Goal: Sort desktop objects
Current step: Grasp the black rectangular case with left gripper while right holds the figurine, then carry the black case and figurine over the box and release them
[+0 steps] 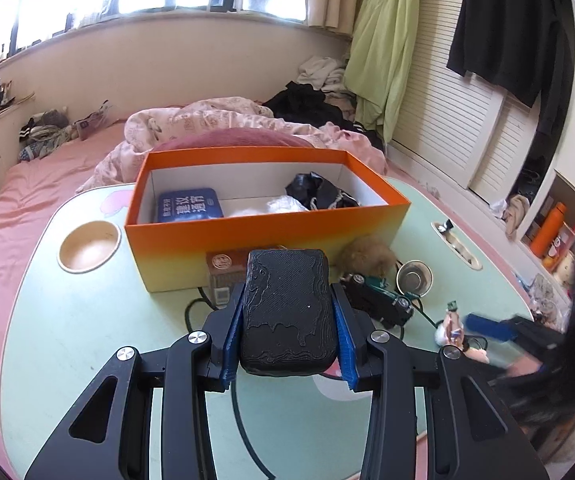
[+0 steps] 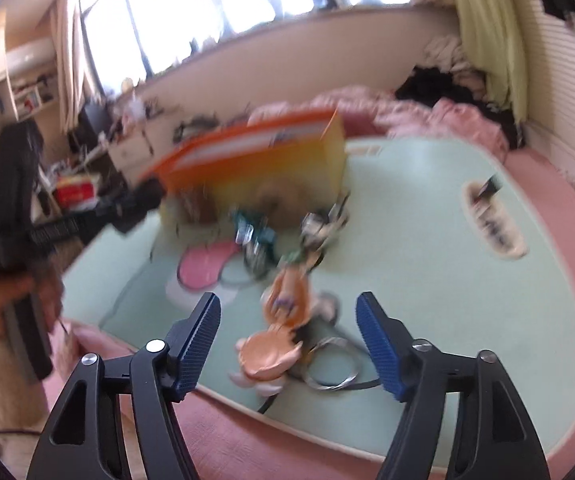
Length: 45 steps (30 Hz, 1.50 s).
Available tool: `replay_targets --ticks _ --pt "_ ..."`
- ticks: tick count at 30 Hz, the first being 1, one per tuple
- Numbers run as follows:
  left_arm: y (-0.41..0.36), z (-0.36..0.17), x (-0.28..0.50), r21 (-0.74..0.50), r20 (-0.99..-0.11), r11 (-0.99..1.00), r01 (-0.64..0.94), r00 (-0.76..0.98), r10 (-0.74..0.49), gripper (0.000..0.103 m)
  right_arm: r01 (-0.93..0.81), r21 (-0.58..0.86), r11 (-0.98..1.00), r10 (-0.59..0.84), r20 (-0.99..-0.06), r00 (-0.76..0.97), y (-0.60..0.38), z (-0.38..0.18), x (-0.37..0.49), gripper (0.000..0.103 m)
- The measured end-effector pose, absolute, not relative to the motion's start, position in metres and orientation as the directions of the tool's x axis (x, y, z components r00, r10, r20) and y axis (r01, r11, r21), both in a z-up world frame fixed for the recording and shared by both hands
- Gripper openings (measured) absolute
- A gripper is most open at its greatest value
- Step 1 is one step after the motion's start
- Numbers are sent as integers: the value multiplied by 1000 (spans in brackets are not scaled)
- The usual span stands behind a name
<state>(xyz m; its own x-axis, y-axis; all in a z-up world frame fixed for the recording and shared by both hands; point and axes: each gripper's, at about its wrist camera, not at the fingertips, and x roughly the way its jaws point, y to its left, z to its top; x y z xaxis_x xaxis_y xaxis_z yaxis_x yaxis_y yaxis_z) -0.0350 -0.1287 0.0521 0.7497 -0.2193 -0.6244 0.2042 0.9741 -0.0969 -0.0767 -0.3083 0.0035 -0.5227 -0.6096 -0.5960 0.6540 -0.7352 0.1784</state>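
My left gripper [image 1: 287,292] is shut on a black textured block [image 1: 287,320], held above the pale green table [image 1: 107,320] in front of the orange box [image 1: 247,252]. The box holds a blue tin [image 1: 189,206] and a black crumpled item [image 1: 319,192]. My right gripper [image 2: 287,312] stands open over a small orange-haired figurine [image 2: 283,300], which lies on the table near its front edge with nothing pressing on it. The figurine [image 1: 453,326] also shows at the right of the left wrist view. The right wrist view is blurred.
A brown fluffy ball [image 1: 367,258], a green toy car [image 1: 379,300], a metal cup [image 1: 413,278] and a small brown box [image 1: 225,268] lie beside the orange box. A metal ring [image 2: 331,364] lies by the figurine. The table stands on a pink bed [image 1: 15,208].
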Motion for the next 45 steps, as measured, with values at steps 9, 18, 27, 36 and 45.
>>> replay_targets --ticks 9,18,27,36,45 --pt "-122 57 -37 -115 -607 973 198 762 -227 40 649 208 -732 -632 -562 -533 -299 10 -77 35" --pt "-132 101 -1 -93 -564 977 193 798 -211 40 646 279 -711 -697 -403 -593 -346 110 -131 35" --pt "-130 89 65 -87 -579 993 74 808 -111 53 602 214 -769 -618 -485 -618 -418 111 -190 56" --pt "-136 80 18 -33 -560 994 104 822 -105 76 629 207 -749 -643 -455 -616 -386 100 -142 73" --pt "-156 29 -63 0 -633 975 223 755 -173 81 638 176 -749 -591 -613 -524 -330 37 -78 79"
